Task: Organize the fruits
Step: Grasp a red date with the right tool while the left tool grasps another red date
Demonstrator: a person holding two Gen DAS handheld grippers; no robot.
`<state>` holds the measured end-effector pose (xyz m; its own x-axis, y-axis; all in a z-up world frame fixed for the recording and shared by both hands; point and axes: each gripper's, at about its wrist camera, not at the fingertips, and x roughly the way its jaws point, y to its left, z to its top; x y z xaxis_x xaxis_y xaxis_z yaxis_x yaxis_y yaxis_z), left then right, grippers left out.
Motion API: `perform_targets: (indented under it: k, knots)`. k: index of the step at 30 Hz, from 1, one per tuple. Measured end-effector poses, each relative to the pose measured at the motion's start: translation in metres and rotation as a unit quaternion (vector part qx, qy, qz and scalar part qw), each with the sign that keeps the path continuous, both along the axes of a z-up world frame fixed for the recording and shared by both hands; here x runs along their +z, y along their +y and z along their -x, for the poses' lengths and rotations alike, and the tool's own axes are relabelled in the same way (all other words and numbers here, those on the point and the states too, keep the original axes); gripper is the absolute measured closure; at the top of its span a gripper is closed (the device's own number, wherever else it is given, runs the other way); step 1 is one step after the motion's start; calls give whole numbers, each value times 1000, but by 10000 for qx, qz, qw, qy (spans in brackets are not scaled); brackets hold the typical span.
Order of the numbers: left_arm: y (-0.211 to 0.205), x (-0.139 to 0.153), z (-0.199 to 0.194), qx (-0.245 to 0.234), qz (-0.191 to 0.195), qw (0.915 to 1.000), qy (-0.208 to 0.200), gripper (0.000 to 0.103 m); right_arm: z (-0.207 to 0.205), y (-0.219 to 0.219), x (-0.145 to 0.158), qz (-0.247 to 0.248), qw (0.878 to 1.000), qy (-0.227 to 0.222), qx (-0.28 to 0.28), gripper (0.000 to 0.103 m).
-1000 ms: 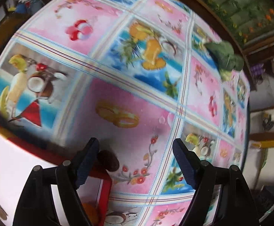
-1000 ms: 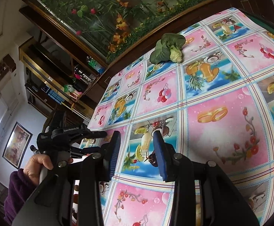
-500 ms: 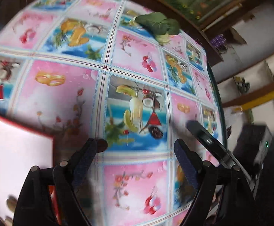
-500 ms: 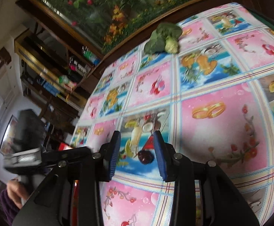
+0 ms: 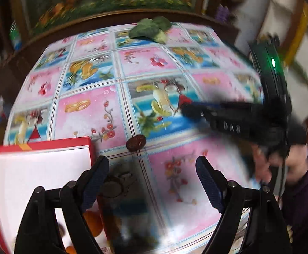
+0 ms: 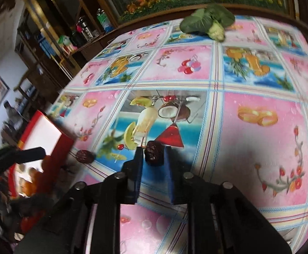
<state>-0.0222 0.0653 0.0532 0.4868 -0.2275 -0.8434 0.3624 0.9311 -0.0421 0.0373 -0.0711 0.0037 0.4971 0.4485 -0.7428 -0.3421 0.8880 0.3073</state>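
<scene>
Looking through the left wrist view, the left hand-held gripper [image 5: 151, 180] gapes wide with nothing in it, low in the frame. One date [image 5: 136, 142] lies on the bench [image 5: 86, 114] just above it, near the red box [image 5: 39, 169] at lower left.

In the right wrist view, the right hand-held gripper [image 6: 153, 158] has pinched a second date [image 6: 153, 152] at centre. It looks light, wrinkled and soft, perhaps sticky; a gentle squeeze across its middle should do. The other date [image 6: 84, 156] sits left, beside the box [image 6: 46, 135].

Pink-and-blue checked fruit-print cloth [image 6: 249, 148] covers the desk; dark brown wrinkled date [image 6: 153, 152]; red-rimmed white box [image 5: 37, 165]; green leafy vegetable [image 6: 206, 20].
</scene>
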Motion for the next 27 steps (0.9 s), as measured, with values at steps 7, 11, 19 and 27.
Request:
perform_targets:
  k: [7, 11, 19, 27]
  knots:
    - [-13, -8, -12, -280, -276, 9991, -153, 22, -4, -15, 1, -42, 9992, 133, -382, 84]
    - [-18, -25, -30, -319, -554, 9980, 25, 38, -9, -29, -1, -417, 9965, 375, -619, 84]
    - [-12, -38, -39, -288, -285, 9990, 181, 54, -7, -21, 0, -332, 9972, 347, -569, 84]
    - [-14, -37, -35, -255, -216, 9994, 96, 74, -6, -17, 0, -338, 9975, 366, -502, 84]
